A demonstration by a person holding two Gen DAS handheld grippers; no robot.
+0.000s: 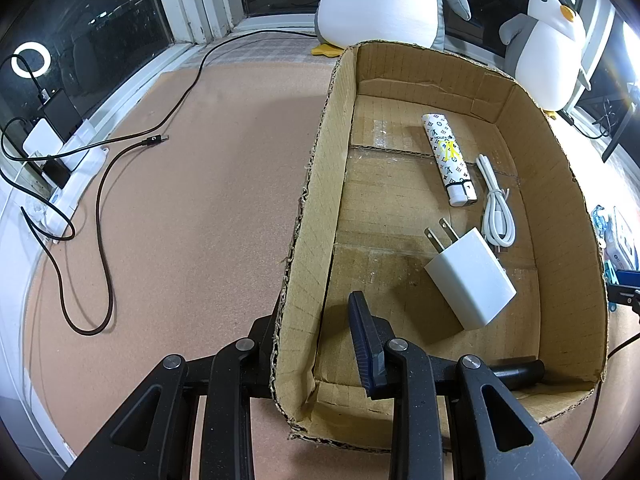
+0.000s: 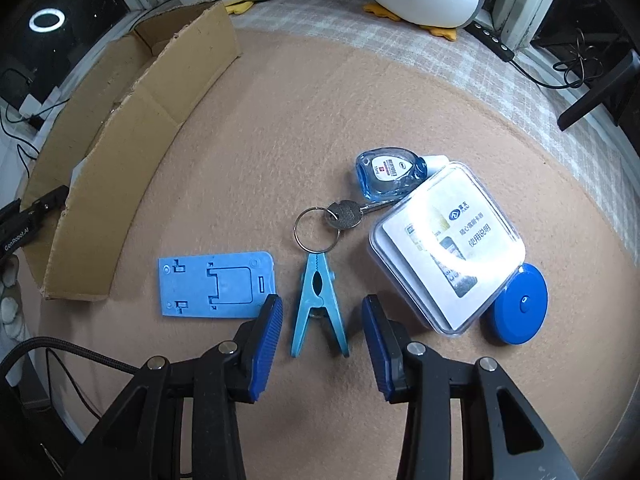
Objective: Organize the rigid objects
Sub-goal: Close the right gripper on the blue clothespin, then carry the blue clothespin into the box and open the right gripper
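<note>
Our left tool (image 1: 320, 344) straddles the cardboard box (image 1: 308, 216) wall to steady it, whether clenched we cannot tell. Right tool (image 2: 322, 340), released, brackets the blue clothespin (image 2: 318, 304) on the desk; box at 10 o'clock.

Lt-blue clothespin (image 2: 319, 304), monogram-print lighter (image 1: 447, 158)
</note>
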